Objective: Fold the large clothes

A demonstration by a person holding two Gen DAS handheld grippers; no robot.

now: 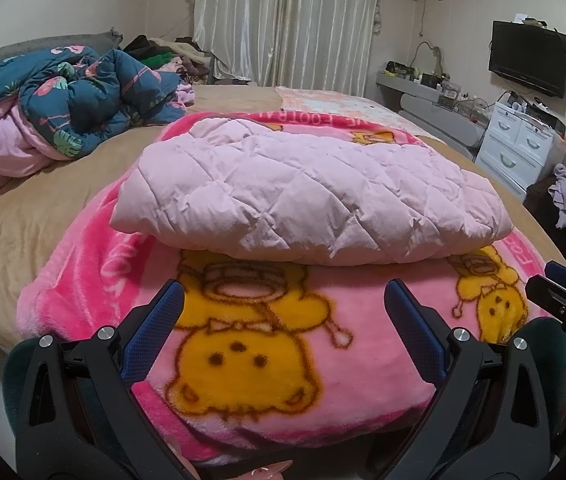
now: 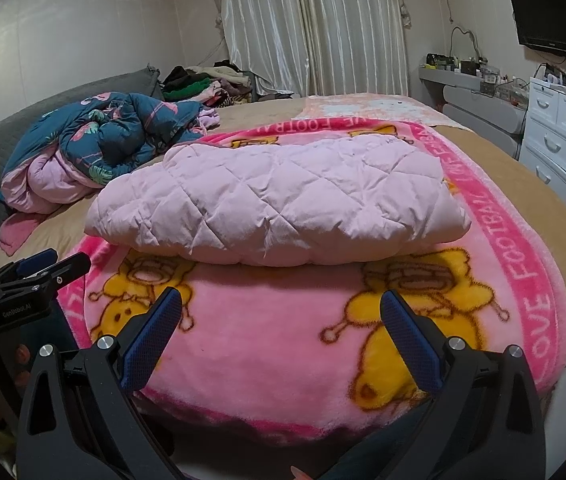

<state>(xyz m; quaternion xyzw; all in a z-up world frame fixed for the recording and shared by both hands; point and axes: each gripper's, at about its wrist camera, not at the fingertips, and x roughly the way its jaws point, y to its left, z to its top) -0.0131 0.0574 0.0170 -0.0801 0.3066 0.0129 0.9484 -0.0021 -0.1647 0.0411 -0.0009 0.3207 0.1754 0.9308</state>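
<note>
A pale pink quilted garment (image 1: 307,192), puffy and stitched in a diamond pattern, lies folded into a thick rounded block in the centre of both views, resting on a plush pink fleece blanket (image 1: 267,344) printed with yellow cartoon figures outlined in brown. The blanket's darker pink border carries white capitals; in the right wrist view they read "LOVE FOOTBALL" down the right side of the frame. The blanket is spread over a bed (image 1: 43,208) with a tan cover. In the upper left of each frame sits a crumpled padded quilt (image 1: 79,100), dark teal with pink flamingos and green leaves, lined in pink. The left hand-held gripper (image 1: 283,312) fills the bottom of its view, black plastic arms with blue textured pads spread wide apart, holding nothing, above the blanket's near edge. The right hand-held gripper (image 2: 281,312) is likewise wide open and empty. On the left gripper's black body, at the left edge of the right wrist view, small white lettering reads "GenRobot.AI".
</note>
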